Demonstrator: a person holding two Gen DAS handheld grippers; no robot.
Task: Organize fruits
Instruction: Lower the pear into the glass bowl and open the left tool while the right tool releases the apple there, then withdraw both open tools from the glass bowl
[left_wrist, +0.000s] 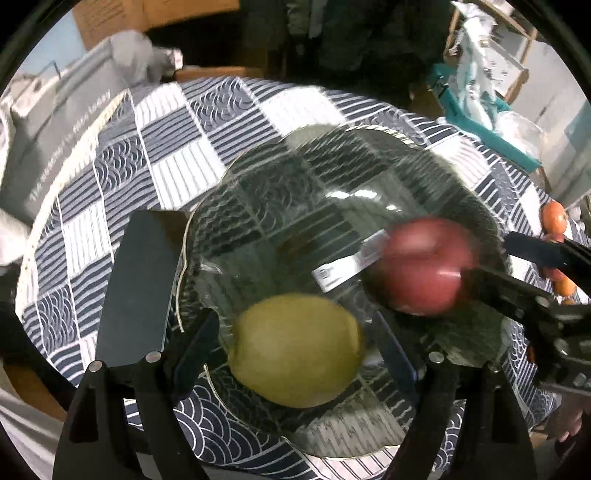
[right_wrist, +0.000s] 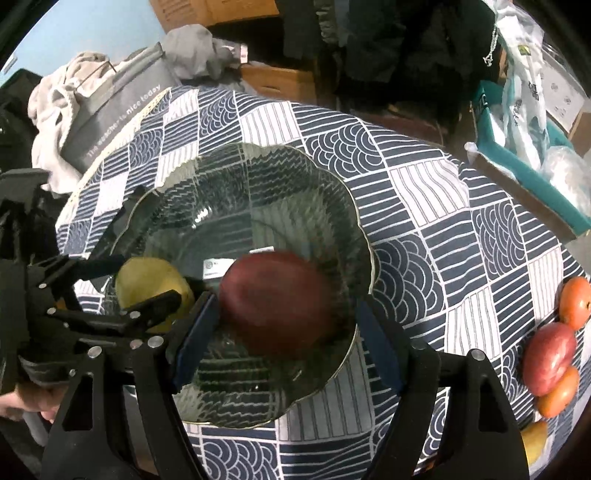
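Observation:
A clear glass bowl (left_wrist: 258, 184) (right_wrist: 343, 206) stands on the blue-and-white patterned tablecloth. A yellow-green fruit (left_wrist: 295, 350) (right_wrist: 147, 280) lies in the bowl's near side. My left gripper (left_wrist: 299, 321) (right_wrist: 149, 278) straddles it, open, its pads a little off the skin. A red apple (left_wrist: 417, 266) (right_wrist: 280, 302) lies in the bowl beside the yellow-green fruit. My right gripper (right_wrist: 288, 304) (left_wrist: 493, 258) stands open around the apple, with a clear gap at its right pad. The left wrist view is blurred.
Several loose fruits lie at the table's right edge: an orange one (right_wrist: 576, 299), a red apple (right_wrist: 548, 363), another orange one (right_wrist: 557, 395). A grey bag (right_wrist: 122, 107) leans at the table's far left. A teal box (right_wrist: 517, 162) sits beyond the right edge.

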